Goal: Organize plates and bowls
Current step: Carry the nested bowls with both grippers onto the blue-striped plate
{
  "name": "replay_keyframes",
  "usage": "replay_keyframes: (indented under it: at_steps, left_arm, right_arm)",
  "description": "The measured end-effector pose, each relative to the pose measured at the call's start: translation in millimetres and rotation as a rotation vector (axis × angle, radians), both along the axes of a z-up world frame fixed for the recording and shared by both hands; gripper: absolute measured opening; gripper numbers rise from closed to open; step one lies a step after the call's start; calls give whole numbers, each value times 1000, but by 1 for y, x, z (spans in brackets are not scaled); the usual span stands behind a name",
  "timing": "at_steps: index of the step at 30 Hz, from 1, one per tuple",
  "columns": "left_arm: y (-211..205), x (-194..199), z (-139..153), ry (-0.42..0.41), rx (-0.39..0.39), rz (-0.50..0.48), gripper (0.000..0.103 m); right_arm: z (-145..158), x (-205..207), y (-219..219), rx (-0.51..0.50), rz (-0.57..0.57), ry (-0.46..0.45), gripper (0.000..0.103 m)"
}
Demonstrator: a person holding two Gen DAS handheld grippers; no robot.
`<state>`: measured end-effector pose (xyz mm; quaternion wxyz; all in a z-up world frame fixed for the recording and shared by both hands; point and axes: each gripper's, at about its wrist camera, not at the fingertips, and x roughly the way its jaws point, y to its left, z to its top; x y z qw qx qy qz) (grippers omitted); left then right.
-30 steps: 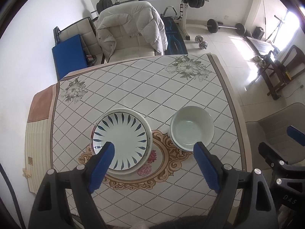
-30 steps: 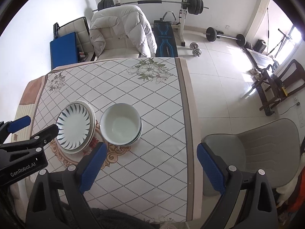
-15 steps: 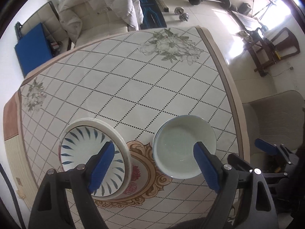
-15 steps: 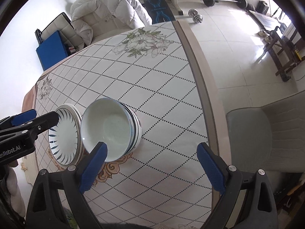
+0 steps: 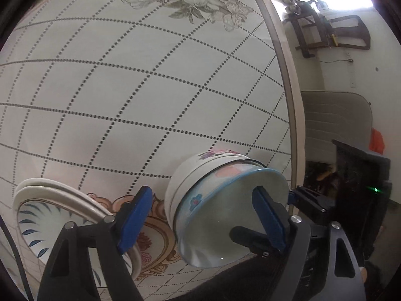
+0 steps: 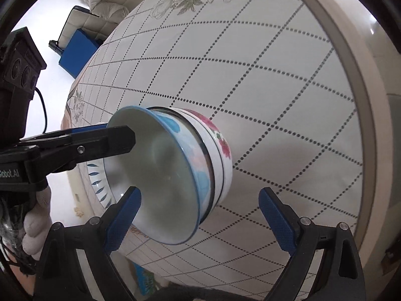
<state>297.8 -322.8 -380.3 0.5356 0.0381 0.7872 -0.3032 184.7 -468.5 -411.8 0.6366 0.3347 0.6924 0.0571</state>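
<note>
A stack of nested bowls [image 5: 225, 200] stands on the table; the top one has a blue rim and pale inside, the lower one is white with red flowers. It also shows in the right wrist view [image 6: 175, 175]. My left gripper [image 5: 203, 223] is open, its fingers straddling the top bowl's left rim. My right gripper [image 6: 200, 218] is open, straddling the bowls' near rim. A stack of plates [image 5: 57, 205] with blue leaf marks lies left of the bowls, partly hidden behind my left gripper in the right wrist view [image 6: 97, 183].
The table has a white diamond-pattern cloth [image 5: 150, 87] with a flower print at the far end. Its right edge [image 5: 288, 100] is close to the bowls. A grey chair [image 5: 335, 125] stands beyond that edge. A padded chair and blue mat [image 6: 80, 47] stand behind the table.
Both grippers have dropped close to the table and moved in on the bowl stack. Both stay open. The bowls and plates have not moved.
</note>
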Motion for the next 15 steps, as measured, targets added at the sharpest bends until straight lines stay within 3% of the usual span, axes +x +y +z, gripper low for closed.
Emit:
replay_keyframes:
  at_steps: [6,8,15]
  left_arm:
    - [-4,-3,-20,69,-50,-21,76]
    - [-5,-6,-27,74,-29,-42,66]
    - [7,-7,-47,114,-42,5,58]
  right_arm:
    - [-47,0,-2,149,-95,59,96]
    - [-58,0,-1,193,-116,71,95]
    - [-73,6,11,203,-103,76,66]
